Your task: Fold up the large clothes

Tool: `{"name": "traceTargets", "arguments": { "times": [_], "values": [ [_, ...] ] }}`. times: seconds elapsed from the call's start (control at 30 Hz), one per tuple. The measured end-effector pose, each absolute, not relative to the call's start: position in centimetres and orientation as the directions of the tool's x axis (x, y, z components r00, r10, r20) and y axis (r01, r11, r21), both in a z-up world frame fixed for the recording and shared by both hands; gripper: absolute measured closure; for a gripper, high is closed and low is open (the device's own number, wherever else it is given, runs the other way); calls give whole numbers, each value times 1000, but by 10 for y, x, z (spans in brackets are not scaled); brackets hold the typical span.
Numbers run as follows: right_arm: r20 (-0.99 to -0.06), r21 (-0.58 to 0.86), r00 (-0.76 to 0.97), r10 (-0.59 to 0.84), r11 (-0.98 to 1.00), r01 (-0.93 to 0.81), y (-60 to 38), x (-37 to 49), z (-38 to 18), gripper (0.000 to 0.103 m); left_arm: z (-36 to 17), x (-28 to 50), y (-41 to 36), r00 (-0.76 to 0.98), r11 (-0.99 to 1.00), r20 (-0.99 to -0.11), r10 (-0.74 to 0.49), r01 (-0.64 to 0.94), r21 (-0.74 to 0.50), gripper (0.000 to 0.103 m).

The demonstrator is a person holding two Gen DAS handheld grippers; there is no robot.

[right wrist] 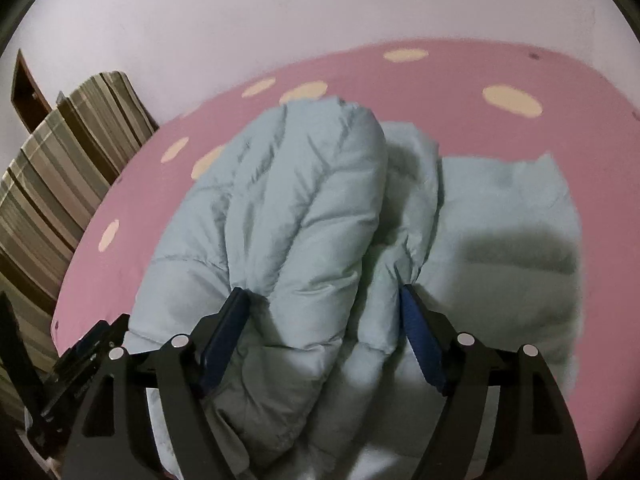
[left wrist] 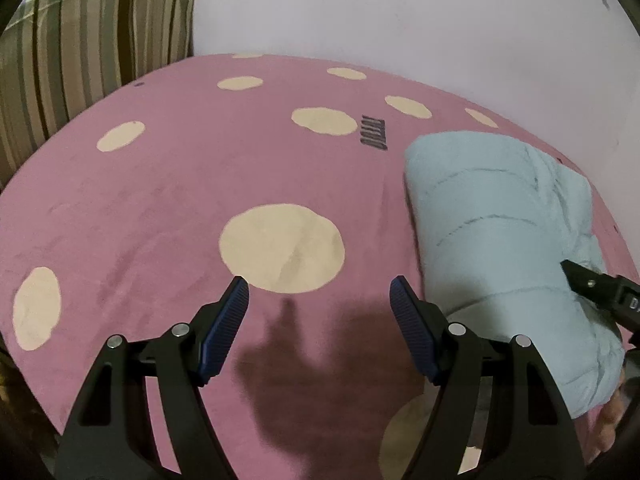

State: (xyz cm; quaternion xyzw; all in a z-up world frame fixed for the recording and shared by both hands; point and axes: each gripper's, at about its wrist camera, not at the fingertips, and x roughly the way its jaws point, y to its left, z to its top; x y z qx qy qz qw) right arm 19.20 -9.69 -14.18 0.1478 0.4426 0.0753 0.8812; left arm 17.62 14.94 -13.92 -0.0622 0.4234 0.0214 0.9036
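This was a bedroom in a home. A bed (left wrist: pixel 160 184) filled the view, covered with a pink sheet dotted with cream spots. At the bed's far left corner stood a striped pillow (left wrist: pixel 88 36) in green, brown and cream. Behind the bed rose a plain white wall (left wrist: pixel 400 8).

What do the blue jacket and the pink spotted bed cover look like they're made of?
The light blue jacket looks like a padded, down-style garment in smooth, faintly sheened synthetic shell: puffy stitched channels. The pink bed cover looks like soft, matte, short-pile fabric, maybe velvet or fleece: darker brushed streaks show; I can't say which.
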Motion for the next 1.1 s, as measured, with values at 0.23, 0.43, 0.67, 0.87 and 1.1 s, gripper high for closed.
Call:
{"name": "traceTargets", "arguments": {
  "times": [0.23,0.43,0.67,0.87,1.1],
  "values": [
    [-736,372,597,319,927,-37,-99,186,-133,89,-136,181,137,649,992,-758,-58,-48,-117,30],
    [-701,317,666,255,948,-29,-124,172,-109,93,-120,183,111,676,994,-731,-97,30,-104,30],
    [-722,264,677,140,961,82,-181,154,-118,93,-127,189,59,653,989,-747,-123,142,-39,30],
    [-762,214,641,87,969,124,-201,157,-151,90,-147,199,25,603,983,-792,-96,184,21,30],
    [-785,206,613,94,972,114,-203,167,-185,87,-174,210,6,560,973,-826,-63,219,74,33]
  ]
}}
